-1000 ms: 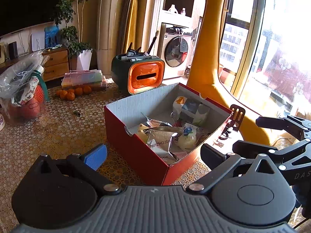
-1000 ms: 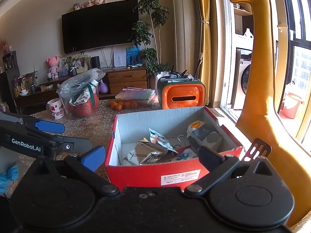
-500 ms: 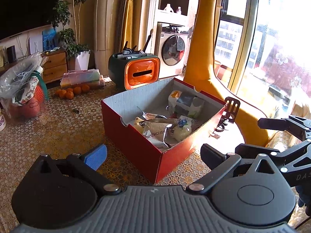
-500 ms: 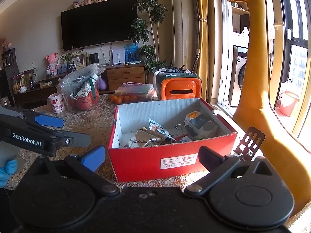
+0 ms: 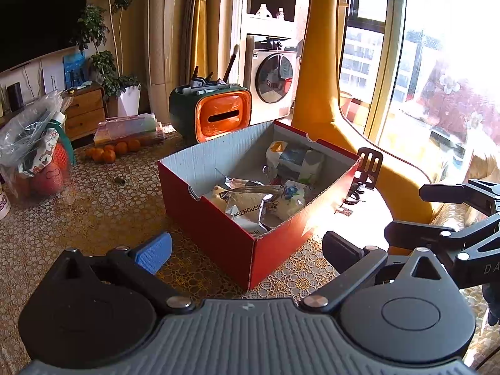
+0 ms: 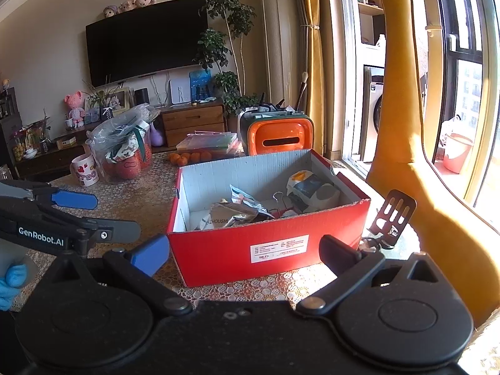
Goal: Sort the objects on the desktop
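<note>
A red cardboard box (image 5: 218, 237) (image 6: 218, 250) stands open on the table, holding snack packets (image 5: 247, 206) (image 6: 225, 215), a white pouch (image 5: 293, 156) (image 6: 312, 187) and a binder clip (image 6: 278, 198). My left gripper (image 5: 247, 250) is open and empty, in front of the box's near corner; it also shows at the left of the right wrist view (image 6: 93, 215). My right gripper (image 6: 243, 251) is open and empty, in front of the box's labelled side; it also shows at the right of the left wrist view (image 5: 437, 212).
A black slotted clip (image 5: 368, 164) (image 6: 395, 215) lies right of the box. An orange and green organiser (image 5: 218, 115) (image 6: 278, 134), oranges (image 5: 112, 151), a plastic case (image 6: 209, 140), a plastic bag of goods (image 5: 34, 150) (image 6: 122, 147) and a mug (image 6: 86, 172) stand behind. A yellow giraffe figure (image 6: 403, 125) rises at right.
Both grippers have drawn back from the box, which now looks smaller and farther. Both stay open and empty.
</note>
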Action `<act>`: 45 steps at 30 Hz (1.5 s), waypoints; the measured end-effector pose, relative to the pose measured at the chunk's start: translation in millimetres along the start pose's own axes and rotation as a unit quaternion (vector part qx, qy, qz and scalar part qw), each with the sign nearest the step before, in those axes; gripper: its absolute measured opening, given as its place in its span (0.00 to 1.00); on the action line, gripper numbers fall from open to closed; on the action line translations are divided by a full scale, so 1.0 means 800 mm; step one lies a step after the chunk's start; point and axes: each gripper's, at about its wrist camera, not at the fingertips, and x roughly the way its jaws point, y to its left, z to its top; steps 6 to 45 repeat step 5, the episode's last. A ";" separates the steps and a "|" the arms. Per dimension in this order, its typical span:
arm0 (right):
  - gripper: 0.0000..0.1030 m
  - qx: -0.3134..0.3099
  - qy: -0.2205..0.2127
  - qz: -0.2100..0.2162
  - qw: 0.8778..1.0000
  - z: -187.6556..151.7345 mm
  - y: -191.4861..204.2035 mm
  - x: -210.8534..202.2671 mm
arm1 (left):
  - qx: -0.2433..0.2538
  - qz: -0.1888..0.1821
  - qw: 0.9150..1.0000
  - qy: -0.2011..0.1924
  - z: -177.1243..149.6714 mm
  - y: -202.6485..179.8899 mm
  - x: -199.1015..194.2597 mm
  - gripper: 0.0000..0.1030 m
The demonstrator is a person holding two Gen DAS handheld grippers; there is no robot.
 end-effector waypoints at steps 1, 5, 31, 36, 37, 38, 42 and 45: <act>1.00 0.001 0.001 -0.001 1.000 -0.001 0.000 0.000 | -0.001 0.000 1.000 -0.001 0.000 0.000 0.000 1.00; 1.00 0.003 0.004 -0.004 1.000 -0.003 0.002 0.001 | -0.004 0.002 1.000 -0.006 0.000 0.003 -0.003 1.00; 1.00 0.003 0.004 -0.004 1.000 -0.003 0.002 0.001 | -0.004 0.002 1.000 -0.006 0.000 0.003 -0.003 1.00; 1.00 0.003 0.004 -0.004 1.000 -0.003 0.002 0.001 | -0.004 0.002 1.000 -0.006 0.000 0.003 -0.003 1.00; 1.00 0.003 0.004 -0.004 1.000 -0.003 0.002 0.001 | -0.004 0.002 1.000 -0.006 0.000 0.003 -0.003 1.00; 1.00 0.003 0.004 -0.004 1.000 -0.003 0.002 0.001 | -0.004 0.002 1.000 -0.006 0.000 0.003 -0.003 1.00; 1.00 0.003 0.004 -0.004 1.000 -0.003 0.002 0.001 | -0.004 0.002 1.000 -0.006 0.000 0.003 -0.003 1.00; 1.00 0.003 0.004 -0.004 1.000 -0.003 0.002 0.001 | -0.004 0.002 1.000 -0.006 0.000 0.003 -0.003 1.00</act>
